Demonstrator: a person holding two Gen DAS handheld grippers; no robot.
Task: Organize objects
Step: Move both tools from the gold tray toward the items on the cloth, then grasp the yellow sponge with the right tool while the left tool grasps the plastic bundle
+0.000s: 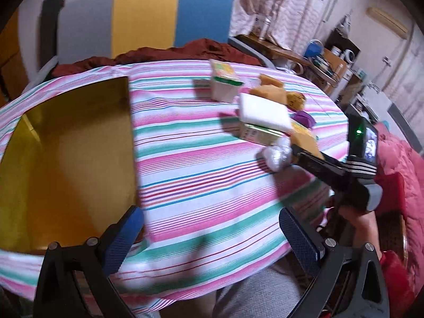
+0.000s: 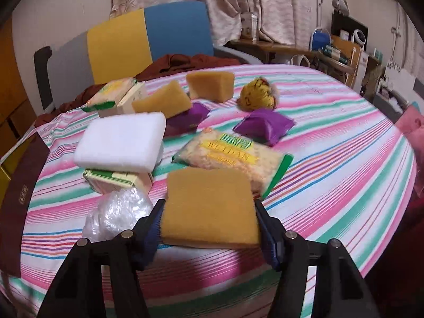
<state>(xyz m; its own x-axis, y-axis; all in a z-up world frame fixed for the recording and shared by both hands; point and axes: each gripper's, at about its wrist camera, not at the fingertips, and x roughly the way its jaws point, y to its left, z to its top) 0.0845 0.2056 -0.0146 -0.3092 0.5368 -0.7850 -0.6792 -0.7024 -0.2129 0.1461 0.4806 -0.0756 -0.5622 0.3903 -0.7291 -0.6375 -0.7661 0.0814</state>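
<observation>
1. To the left of my spread, empty left claw (image 1: pixel 210 234), an open box (image 1: pixel 71 159) with a yellow lining lies on the striped tablecloth (image 1: pixel 201 164); I see nothing inside it.
2. My right claw (image 2: pixel 209 221) has its pads against both sides of a tan sponge (image 2: pixel 209 209), pinching it just above the cloth.
3. Bare cloth runs ahead of my left claw, and to the right of my right claw out to the table's rounded edge.
4. Beyond my right claw I count three tan sponges in all, two purple packets (image 2: pixel 265 126), two green-and-white cartons (image 2: pixel 119 182), two noodle packs (image 2: pixel 230 159), one white foam block (image 2: pixel 122 140), one yellow ball (image 2: pixel 258 92) and, just left of the fingers, one crumpled clear plastic wad (image 2: pixel 116 212).
</observation>
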